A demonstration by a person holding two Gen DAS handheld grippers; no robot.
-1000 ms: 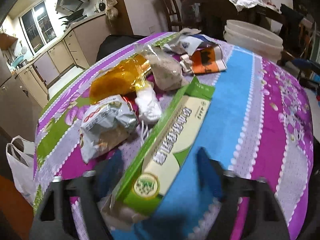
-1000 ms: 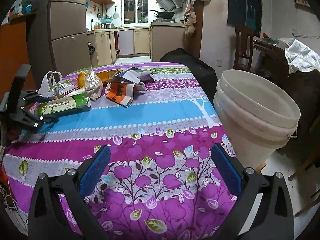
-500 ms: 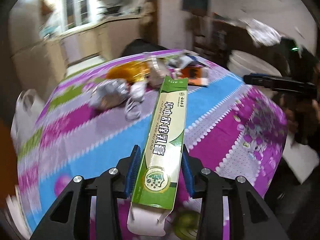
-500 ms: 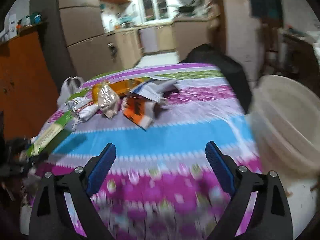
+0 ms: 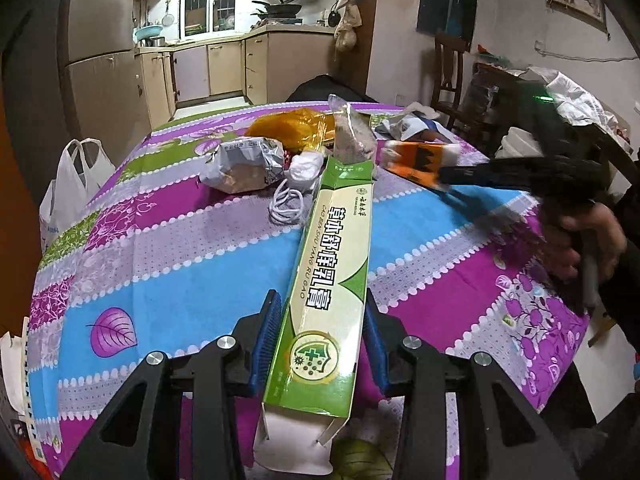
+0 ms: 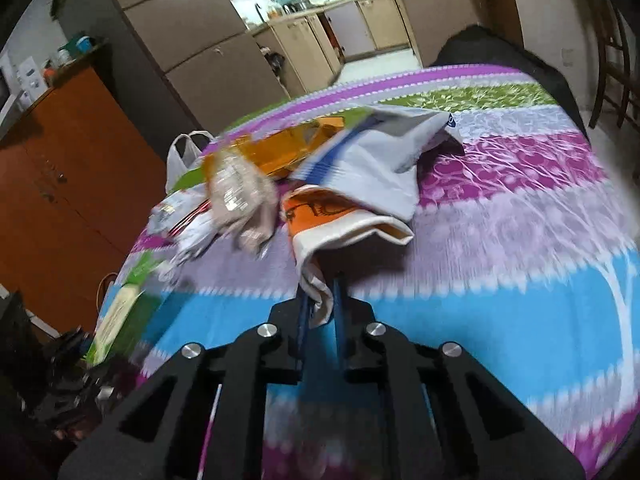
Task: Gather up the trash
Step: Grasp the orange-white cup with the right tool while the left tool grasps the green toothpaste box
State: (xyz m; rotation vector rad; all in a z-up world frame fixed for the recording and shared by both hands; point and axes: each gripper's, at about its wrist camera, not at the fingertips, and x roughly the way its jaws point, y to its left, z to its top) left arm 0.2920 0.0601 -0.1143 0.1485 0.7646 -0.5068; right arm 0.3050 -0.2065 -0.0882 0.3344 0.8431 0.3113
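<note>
My left gripper [image 5: 322,342] is shut on a long green and cream carton [image 5: 332,276] and holds it above the table. My right gripper [image 6: 320,304] is shut on the near end of an orange and white wrapper [image 6: 332,220]; the wrapper [image 5: 420,160] and the right gripper [image 5: 444,178] also show in the left wrist view. The green carton shows blurred in the right wrist view [image 6: 120,316]. More trash lies at the table's far side: a silver bag [image 5: 244,164], an orange bag [image 5: 292,128], a clear bag [image 5: 352,136].
The table has a striped purple and blue cloth [image 5: 192,272]. A white cord [image 5: 286,208] lies by the silver bag. A white plastic bag [image 5: 68,188] hangs off the table's left. A grey and blue wrapper [image 6: 372,156] lies behind the orange one. A white bucket [image 5: 516,144] stands behind the right hand.
My left gripper closed on the green carton and lifted it. My right gripper moved forward across the table and closed on the orange and white wrapper.
</note>
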